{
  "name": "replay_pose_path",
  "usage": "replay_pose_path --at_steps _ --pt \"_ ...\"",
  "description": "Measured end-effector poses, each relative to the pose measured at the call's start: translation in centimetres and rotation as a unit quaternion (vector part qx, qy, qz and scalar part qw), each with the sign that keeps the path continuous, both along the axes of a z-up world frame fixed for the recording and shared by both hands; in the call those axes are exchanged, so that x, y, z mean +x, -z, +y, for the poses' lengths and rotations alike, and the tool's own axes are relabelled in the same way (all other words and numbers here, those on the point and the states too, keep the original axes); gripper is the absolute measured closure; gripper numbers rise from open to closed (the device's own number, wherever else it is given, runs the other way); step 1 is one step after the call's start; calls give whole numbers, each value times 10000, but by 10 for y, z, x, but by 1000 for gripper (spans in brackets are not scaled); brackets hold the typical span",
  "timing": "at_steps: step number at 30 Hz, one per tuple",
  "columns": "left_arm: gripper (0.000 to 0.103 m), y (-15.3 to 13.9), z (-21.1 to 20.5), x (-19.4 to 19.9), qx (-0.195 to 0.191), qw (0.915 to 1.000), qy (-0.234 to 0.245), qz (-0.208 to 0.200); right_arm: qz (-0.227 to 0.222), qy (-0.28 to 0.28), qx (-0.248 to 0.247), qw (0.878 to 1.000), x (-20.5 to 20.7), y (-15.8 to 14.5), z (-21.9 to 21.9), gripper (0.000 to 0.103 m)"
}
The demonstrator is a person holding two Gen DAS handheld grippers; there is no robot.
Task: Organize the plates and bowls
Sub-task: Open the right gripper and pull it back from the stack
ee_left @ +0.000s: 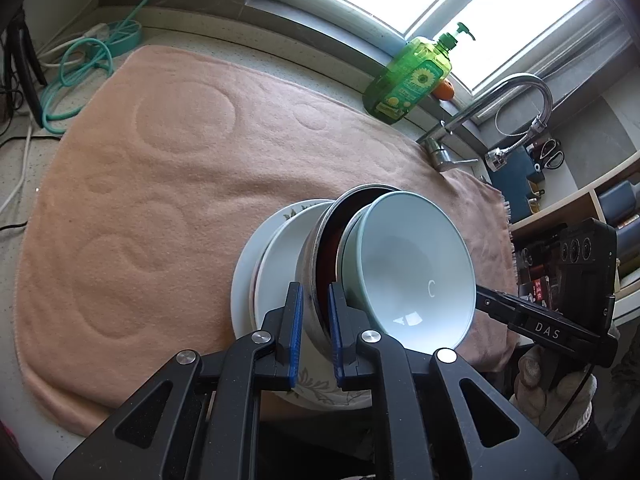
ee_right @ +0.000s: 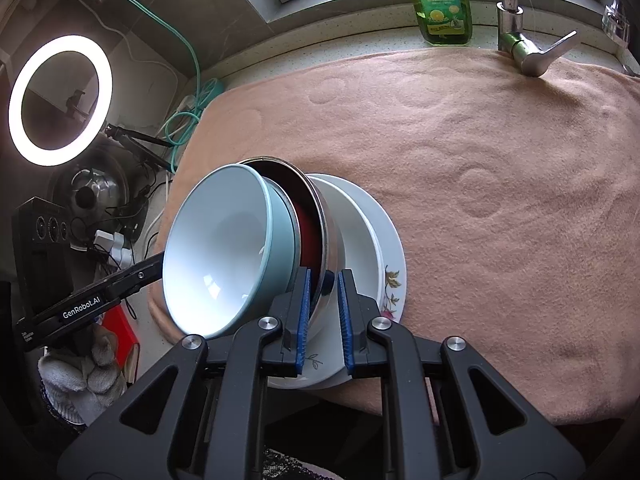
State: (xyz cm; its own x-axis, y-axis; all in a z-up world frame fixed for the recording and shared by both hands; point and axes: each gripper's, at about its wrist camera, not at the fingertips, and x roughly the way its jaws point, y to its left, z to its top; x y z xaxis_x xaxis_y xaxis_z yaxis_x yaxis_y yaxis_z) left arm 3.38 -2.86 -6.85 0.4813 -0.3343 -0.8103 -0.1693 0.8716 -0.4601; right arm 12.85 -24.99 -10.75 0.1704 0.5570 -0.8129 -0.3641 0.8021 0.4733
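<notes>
A stack rests on the peach towel: a floral white plate, a white bowl, then a tilted steel bowl with pale blue bowls nested inside. My left gripper is shut on the steel bowl's rim. The right gripper's body shows at the right. In the right wrist view my right gripper is shut on the steel bowl rim from the opposite side; the blue bowl, white bowl and floral plate show there, and the left gripper's body too.
A green soap bottle and a faucet stand at the towel's far edge by the window. Teal hose and cables lie at the left. A ring light and clutter stand beyond the counter's end. Shelves stand on the right.
</notes>
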Motion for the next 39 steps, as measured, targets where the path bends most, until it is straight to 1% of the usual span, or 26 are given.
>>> replay_pose_path --at_steps 8,9,10,11,12,13,18,21,24,26,27,28,29,30,32,35,36,37,39 --pt "92 0 3 -3 15 10000 -31 -18 -52 -15 -16 10000 -1 -3 -4 88" --pt "92 0 4 -3 6 10000 -40 -16 -68 -8 -22 10000 -1 -4 -5 81" --pt "91 0 4 -4 -14 10000 -46 -16 -91 3 -21 10000 -1 -5 -6 70" --pt "89 -1 4 -4 -12 10000 -40 -17 -126 32 -32 9999 -2 -6 -7 67" --pt "85 -1 4 -5 3 10000 -45 -32 -160 55 -33 9999 -3 -7 -8 65" --pt "84 -2 5 -6 15 10000 -49 -46 -171 54 -10 9998 -3 -8 -9 65" --pt "84 -5 5 -7 90 9999 -61 -85 -350 81 -70 9993 -7 -16 -13 63" --pt "84 -7 5 -9 132 9998 -54 -109 -450 100 -123 9989 -10 -20 -16 55" --pt "75 -10 3 -11 248 9996 -21 -157 -549 126 -184 9982 -14 -23 -18 53" --pt "73 -13 0 -13 379 9991 24 -204 -646 144 -258 9975 -16 -25 -19 52" --pt "71 -14 -2 -14 449 9987 47 -220 -697 153 -304 9970 -17 -26 -20 49" --pt "64 -15 -3 -14 520 9984 60 -234 -756 166 -347 9964 -18 -27 -21 45" --pt "60 -16 -5 -15 583 9979 79 -265 -820 190 -377 9957 -20 -29 -21 43" --pt "58 -18 -6 -16 654 9974 105 -294 -876 201 -408 9951 -21 -30 -23 43" --pt "57 -20 -10 -17 801 9961 156 -339 -964 223 -480 9939 -22 -32 -25 42" --pt "47 -22 -12 -18 924 9948 196 -385 -1045 235 -572 9926 -24 -34 -28 41" --pt "44 -23 -13 -18 960 9944 191 -390 -1065 237 -597 9922 -25 -34 -28 39" --pt "41 -23 -13 -19 1008 9940 184 -389 -1092 248 -621 9918 -26 -34 -29 35" --pt "40 -25 -14 -21 1119 9927 180 -412 -1175 276 -655 9905 -28 -35 -30 27"
